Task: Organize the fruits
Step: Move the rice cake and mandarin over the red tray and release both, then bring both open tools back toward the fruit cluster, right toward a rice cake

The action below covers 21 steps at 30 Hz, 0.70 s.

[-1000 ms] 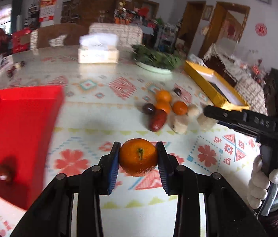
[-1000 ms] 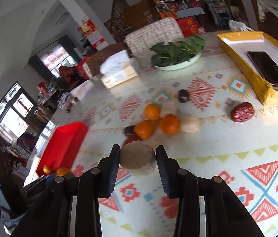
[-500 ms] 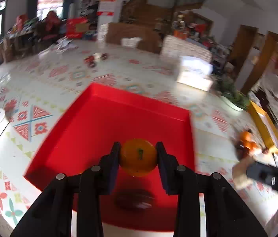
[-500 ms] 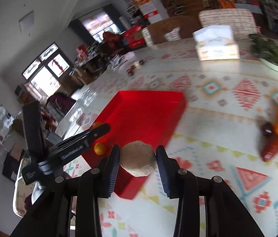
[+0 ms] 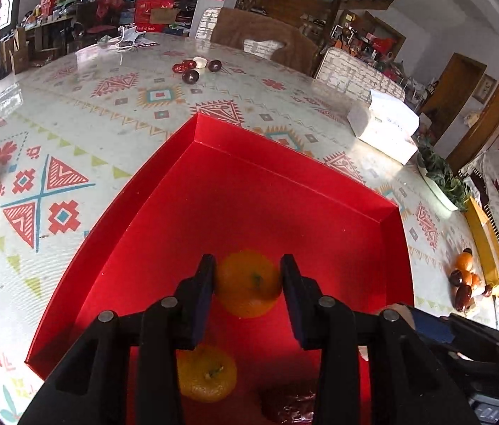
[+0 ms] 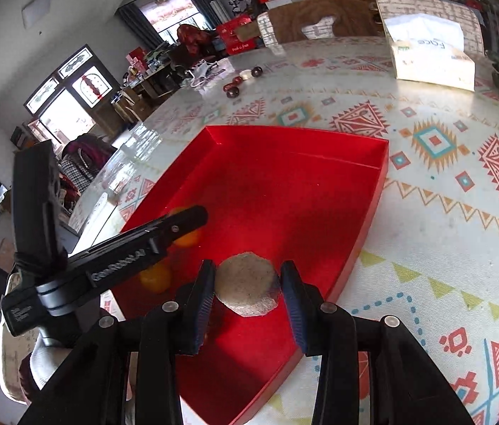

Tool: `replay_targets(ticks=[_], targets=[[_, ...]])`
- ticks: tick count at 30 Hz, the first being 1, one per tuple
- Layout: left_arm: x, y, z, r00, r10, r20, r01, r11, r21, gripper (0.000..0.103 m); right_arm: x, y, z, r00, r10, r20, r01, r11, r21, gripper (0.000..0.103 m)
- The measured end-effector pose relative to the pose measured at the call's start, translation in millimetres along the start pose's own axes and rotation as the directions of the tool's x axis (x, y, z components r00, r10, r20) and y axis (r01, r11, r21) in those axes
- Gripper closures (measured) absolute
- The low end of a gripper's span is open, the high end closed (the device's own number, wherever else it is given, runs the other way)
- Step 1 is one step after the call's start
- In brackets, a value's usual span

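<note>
- The orange [image 5: 247,283] sits between the left gripper [image 5: 247,295] fingers, low over the red tray [image 5: 284,191]; a second ago it was out over the patterned bench [image 5: 72,113], so it has been carried across.
- That gripper's jaws are opening now, and a thin gap shows at the right pad, so I'd judge the orange is being let go into the tray.
- Just below it lie another orange [image 5: 207,372] and a dark red fruit [image 5: 291,405], already in the tray.
- The right gripper [image 6: 247,292] is clamped on a pale, speckled beige lump [image 6: 247,285], which has also been brought over from the bench to the tray's near corner.
- Well off to the right, a small pile of fruit [image 5: 465,279] waits on the bench, so sorting isn't finished.
</note>
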State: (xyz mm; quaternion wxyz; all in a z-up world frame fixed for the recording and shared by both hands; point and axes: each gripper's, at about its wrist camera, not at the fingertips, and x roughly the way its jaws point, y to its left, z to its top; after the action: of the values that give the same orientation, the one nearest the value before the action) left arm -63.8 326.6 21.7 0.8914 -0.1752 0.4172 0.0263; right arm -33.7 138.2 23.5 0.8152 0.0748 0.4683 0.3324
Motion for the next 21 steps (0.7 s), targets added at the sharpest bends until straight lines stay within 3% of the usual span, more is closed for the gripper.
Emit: replay_targets(ticks=[7, 13, 17, 21], targets=[[-17, -1, 2, 0.999, -0.005, 0.049, 0.006, 1.000, -0.018, 0.054, -8, 2, 0, 0.999, 0.027, 0.024, -0.027, 1.000, 0.002, 0.061], [-48, -14, 0, 0.994, 0.005, 0.107, -0.005, 1.000, -0.005, 0.044, -48, -3, -4, 0.994, 0.023, 0.106, -0.023, 1.000, -0.004, 0.061], [-68, -33, -6, 0.992, -0.038, 0.119, 0.036, 0.999, 0.019, 0.040, -82, -23, -16, 0.986, 0.006, 0.167, -0.012, 0.999, 0.032, 0.060], [-85, -64, -19, 0.985, -0.142, 0.098, 0.139, 0.989, 0.042, 0.040, -118, -61, -33, 0.977, -0.035, 0.211, 0.012, 0.994, 0.107, 0.055]])
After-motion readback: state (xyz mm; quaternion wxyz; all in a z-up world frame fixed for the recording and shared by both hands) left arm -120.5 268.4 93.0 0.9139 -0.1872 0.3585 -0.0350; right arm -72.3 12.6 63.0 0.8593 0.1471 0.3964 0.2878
